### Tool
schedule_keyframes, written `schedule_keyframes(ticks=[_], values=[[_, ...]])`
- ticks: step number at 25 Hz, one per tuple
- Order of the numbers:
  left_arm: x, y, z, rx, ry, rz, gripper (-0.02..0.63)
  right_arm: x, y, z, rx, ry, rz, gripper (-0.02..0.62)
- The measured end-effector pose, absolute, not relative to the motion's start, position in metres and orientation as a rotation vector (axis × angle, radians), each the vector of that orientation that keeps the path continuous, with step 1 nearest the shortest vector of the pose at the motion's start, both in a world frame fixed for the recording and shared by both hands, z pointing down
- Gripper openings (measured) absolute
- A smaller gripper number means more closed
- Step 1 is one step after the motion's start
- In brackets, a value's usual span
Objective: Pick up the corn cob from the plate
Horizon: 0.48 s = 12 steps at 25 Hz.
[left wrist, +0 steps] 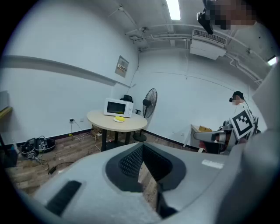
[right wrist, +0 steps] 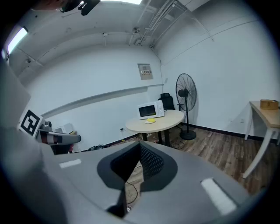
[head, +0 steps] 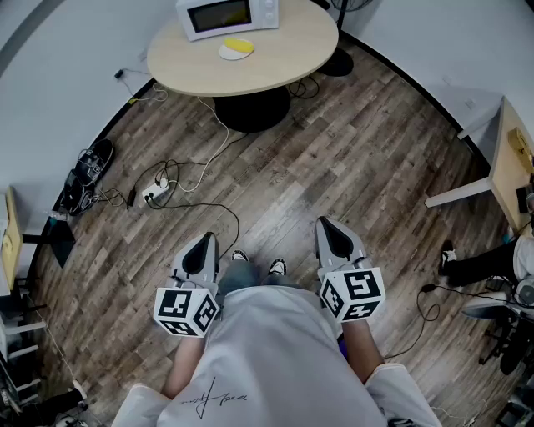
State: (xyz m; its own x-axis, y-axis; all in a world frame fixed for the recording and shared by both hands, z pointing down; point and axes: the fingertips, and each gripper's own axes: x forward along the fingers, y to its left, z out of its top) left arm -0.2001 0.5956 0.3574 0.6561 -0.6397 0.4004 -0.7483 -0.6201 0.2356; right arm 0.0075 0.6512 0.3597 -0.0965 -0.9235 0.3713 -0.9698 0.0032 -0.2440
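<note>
I hold my left tool [head: 203, 243] and right tool [head: 327, 227] low at my waist, both shut and empty, because the corn cob [head: 239, 45] lies on its plate [head: 225, 55] on the far table [head: 275, 58], well beyond reach.

The corn cob [head: 239, 46] is too small to make out, seemingly just a yellow blob.

Counts: 1 round table [head: 279, 62], 1 microwave [head: 227, 15], 1 plate [head: 226, 55], 1 corn cob [head: 240, 45]. 2 claws: left claw [head: 203, 242], right claw [head: 328, 225]. 1 pedestal fan [right wrist: 186, 93], 1 power strip [head: 156, 195], 1 side table [head: 509, 167] at the right edge, 1 wall sign [right wrist: 145, 71], 1 other person [head: 477, 264], 2 shoes [head: 239, 256] of the wearer
</note>
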Motion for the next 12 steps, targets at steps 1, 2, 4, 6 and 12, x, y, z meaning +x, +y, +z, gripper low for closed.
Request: schedule_keyframes(ticks=[1, 2, 4, 6, 12], values=[[-0.197, 0.597, 0.358, 2.494, -1.093, 0.387, -0.01, 0.01, 0.652, 0.36, 2.038, -2.149, 0.674, 0.011], [-0.195, 0.598, 0.358, 2.494, -1.092, 0.383, -0.011, 0.012, 0.653, 0.361, 2.038, -2.15, 0.672, 0.011], [-0.191, 0.601, 0.36, 2.494, -1.092, 0.386, -0.011, 0.016, 0.655, 0.361, 2.039, -2.15, 0.672, 0.011], [-0.19, 0.601, 0.36, 2.494, -1.097, 0.392, -0.011, 0.019, 0.657, 0.361, 2.043, -2.146, 0.67, 0.011], [-0.193, 0.598, 0.358, 2.486, -1.119, 0.388, -0.011, 0.024, 0.658, 0.352, 2.059, -2.24, 0.779, 0.011]])
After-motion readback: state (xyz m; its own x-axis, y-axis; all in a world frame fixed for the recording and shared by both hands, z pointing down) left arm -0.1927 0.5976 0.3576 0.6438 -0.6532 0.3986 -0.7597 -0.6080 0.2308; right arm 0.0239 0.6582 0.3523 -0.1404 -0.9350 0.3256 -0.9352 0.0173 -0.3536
